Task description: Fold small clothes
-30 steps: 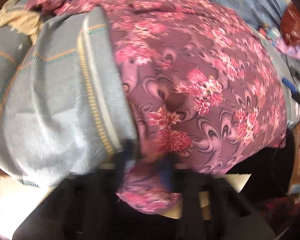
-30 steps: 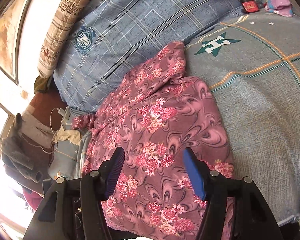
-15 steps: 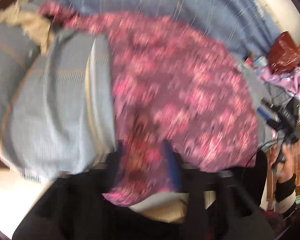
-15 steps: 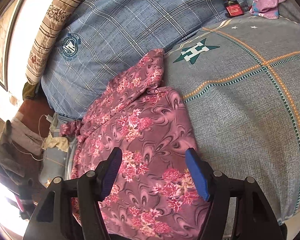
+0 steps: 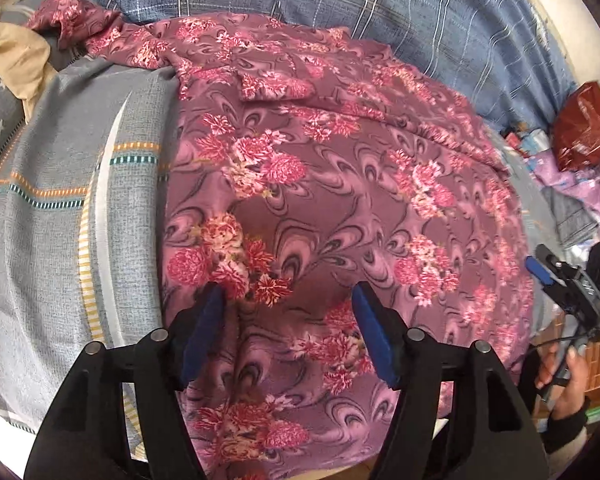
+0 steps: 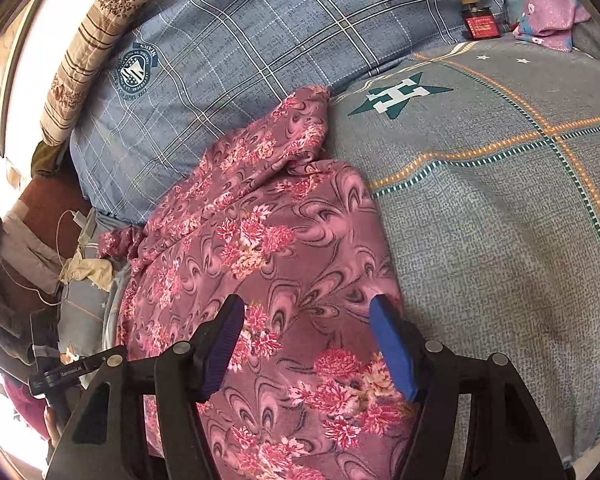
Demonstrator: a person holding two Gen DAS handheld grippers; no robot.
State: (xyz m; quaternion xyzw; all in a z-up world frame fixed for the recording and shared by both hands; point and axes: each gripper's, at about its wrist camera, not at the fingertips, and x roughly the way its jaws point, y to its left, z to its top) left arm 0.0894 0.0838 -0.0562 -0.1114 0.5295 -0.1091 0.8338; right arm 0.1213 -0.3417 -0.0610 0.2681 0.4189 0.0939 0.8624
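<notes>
Floral garment (image 5: 340,200) spread flat on the bed (image 6: 500,240), ready for folding. Left gripper (image 5: 288,320) jaws just opened, cloth released beneath them; right gripper (image 6: 312,340) jaws apart, gripping nothing.

Floral garment (image 5: 340,208) near hem cut off by frame bottom (behind black gripper arms); bottle (image 6: 480,20) label unreadable.

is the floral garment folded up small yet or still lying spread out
Mostly spread out: the floral garment lies wide and flat across the grey bedspread, one rumpled end trailing to the blue plaid pillow.
</notes>
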